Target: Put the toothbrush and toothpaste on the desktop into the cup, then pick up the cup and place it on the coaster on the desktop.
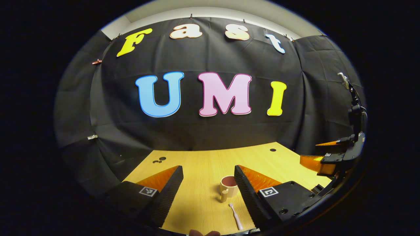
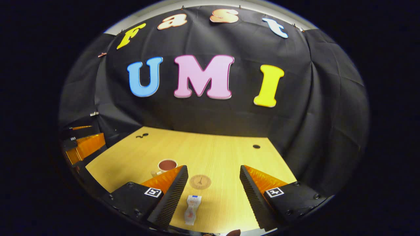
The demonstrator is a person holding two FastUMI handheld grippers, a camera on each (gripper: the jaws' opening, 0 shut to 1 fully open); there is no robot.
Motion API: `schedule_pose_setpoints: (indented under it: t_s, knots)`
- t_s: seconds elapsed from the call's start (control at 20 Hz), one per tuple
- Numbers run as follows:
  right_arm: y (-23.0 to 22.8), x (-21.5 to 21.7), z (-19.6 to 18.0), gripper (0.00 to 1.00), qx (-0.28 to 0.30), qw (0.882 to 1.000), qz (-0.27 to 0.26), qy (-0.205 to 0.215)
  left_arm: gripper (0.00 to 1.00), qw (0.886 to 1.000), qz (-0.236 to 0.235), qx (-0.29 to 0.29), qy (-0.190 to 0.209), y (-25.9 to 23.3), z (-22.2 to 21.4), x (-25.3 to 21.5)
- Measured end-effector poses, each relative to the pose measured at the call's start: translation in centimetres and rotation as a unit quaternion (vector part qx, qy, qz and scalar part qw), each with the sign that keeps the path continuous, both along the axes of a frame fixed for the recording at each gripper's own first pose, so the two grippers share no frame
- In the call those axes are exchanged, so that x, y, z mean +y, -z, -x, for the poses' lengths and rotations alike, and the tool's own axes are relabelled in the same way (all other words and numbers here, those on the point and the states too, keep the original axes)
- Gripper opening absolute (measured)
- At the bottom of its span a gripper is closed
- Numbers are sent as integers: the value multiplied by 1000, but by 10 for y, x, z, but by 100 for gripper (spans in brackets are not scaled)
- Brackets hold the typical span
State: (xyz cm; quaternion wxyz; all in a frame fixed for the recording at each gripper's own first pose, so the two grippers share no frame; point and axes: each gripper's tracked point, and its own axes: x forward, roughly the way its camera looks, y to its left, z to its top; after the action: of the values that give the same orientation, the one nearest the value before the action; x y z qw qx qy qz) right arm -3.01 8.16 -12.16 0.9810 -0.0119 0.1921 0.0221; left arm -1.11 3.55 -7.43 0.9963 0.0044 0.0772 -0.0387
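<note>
While both grippers hang above the wooden desktop (image 1: 203, 164), nothing is held between any fingers.

Left gripper: the left gripper (image 1: 208, 190) has its jaws spread wide and empty, above the near part of the desk; in the right gripper view it shows at the far left edge (image 2: 83, 146), off the desk's side.

Right gripper: the right gripper (image 2: 214, 191) is likewise spread apart with nothing in it; in the left gripper view it sits at the far right (image 1: 323, 157), over the desk's edge.

Cup: the cup (image 1: 228, 186), cream outside and reddish inside, stands upright on the desk with its handle toward the camera, partly behind the left gripper's right finger.

Toothbrush: the toothbrush (image 1: 235, 215) lies flat just nearer than the cup, apart from it.

Toothpaste: the toothpaste (image 2: 192, 209) tube lies flat between the right gripper's fingers, below them on the desk.

Coaster: the round brown coaster (image 2: 200, 181) lies bare just beyond the toothpaste, right of the cup (image 2: 166, 165).
</note>
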Motion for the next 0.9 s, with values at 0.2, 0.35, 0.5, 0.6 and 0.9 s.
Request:
schedule_pose_setpoints:
  t_s: [0.2, 0.35, 0.5, 0.6, 0.9]
  knots:
    - [70, 22, 18, 98, 100, 995, 10, -8, 97, 1000, 5, 29, 2, 28, 22, 12]
    - [116, 39, 21, 98, 158, 987, 13, -16, 97, 999, 2, 44, 0, 46, 34, 24]
    - [163, 51, 23, 98, 227, 974, 8, -21, 97, 998, 3, 58, -11, 61, 45, 39]
    - [185, 54, 20, 96, 258, 966, 11, -15, 97, 997, 7, 68, -18, 71, 52, 46]
    - [239, 59, 7, 80, 335, 941, 39, -26, 97, 996, -2, 79, -29, 89, 70, 60]
